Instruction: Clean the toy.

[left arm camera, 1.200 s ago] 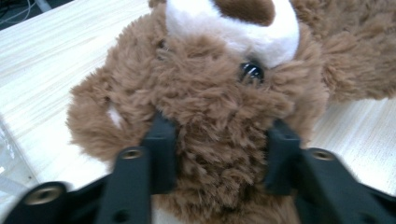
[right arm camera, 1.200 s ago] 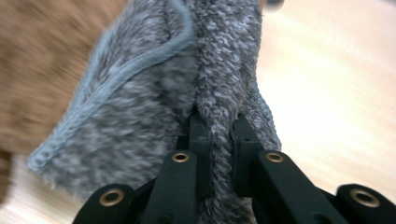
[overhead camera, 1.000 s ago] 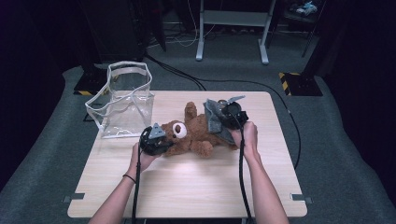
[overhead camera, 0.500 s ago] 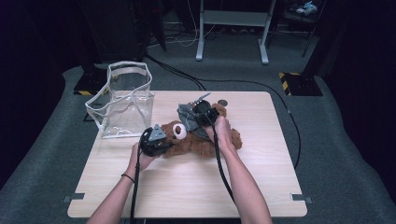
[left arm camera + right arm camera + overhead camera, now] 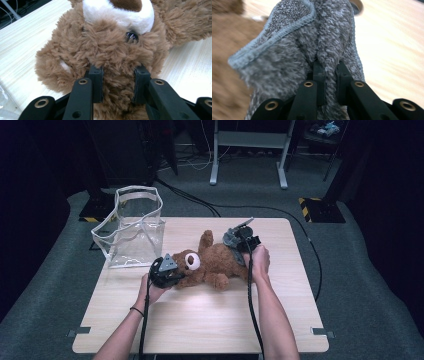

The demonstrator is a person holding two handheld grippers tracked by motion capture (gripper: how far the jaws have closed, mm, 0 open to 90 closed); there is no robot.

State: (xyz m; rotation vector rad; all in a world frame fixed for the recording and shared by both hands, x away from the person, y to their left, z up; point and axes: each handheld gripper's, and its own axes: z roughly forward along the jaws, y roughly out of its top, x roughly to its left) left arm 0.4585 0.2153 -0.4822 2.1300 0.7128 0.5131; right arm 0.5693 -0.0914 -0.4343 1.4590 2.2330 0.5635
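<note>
Teddy bear [image 5: 212, 262] lies flat on the wooden table [image 5: 200, 320], its head pinched in the left gripper [image 5: 117, 86] — jaws pressed into the brown fur just below the eye and white muzzle. Right gripper [image 5: 329, 82] sits at the bear's far end, jaws nearly closed on a fold of grey cloth [image 5: 312, 42] — the cloth rises straight ahead of its tips. Beyond the left gripper stands a clear plastic bag [image 5: 132, 227].

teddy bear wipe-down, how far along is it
Done: the left gripper is clamped on the teddy bear's head, pinning it on the table. In hand: the right gripper pinches a grey cloth at the bear's body. Left: any remaining wiping; the clear bag stands empty.
</note>
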